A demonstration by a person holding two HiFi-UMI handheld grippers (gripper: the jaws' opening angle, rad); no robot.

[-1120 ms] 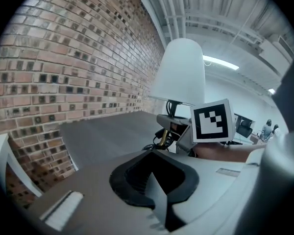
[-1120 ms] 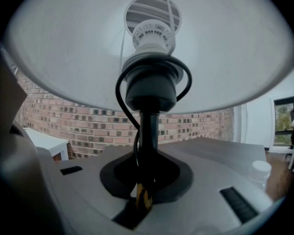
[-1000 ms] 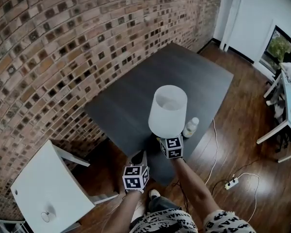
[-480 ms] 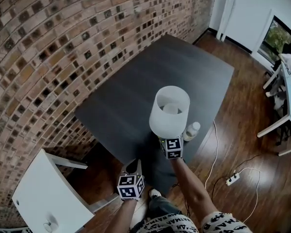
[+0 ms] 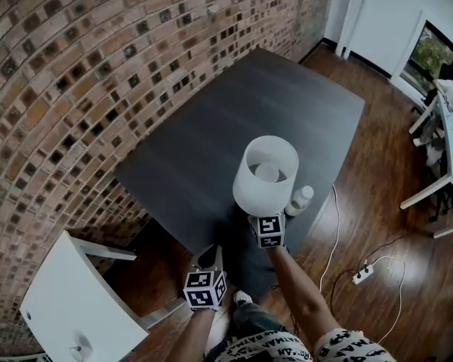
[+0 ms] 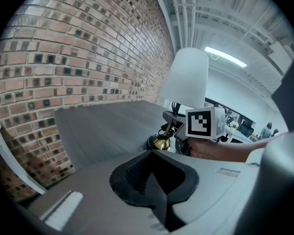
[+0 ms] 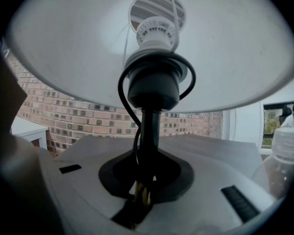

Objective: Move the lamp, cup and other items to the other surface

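Note:
A lamp with a white shade (image 5: 266,174), black stem (image 7: 148,131) and brass base (image 6: 161,142) stands upright near the front edge of the dark table (image 5: 249,111). My right gripper (image 5: 266,219) is shut on the stem low down, under the shade. Whether the base touches the tabletop I cannot tell. My left gripper (image 5: 209,255) hangs lower and to the left, in front of the table edge; its jaws are shut with nothing between them (image 6: 154,180). A clear plastic bottle (image 5: 300,200) with a white cap stands on the table just right of the lamp.
A brick wall (image 5: 75,89) runs along the table's left side. A white side table (image 5: 68,292) stands at lower left. On the wooden floor at right lie a cable and a power strip (image 5: 360,272). A white desk (image 5: 447,164) is at far right.
Both grippers have sunk a little, the lamp coming down with the right one. Over the last half second nothing has visibly moved.

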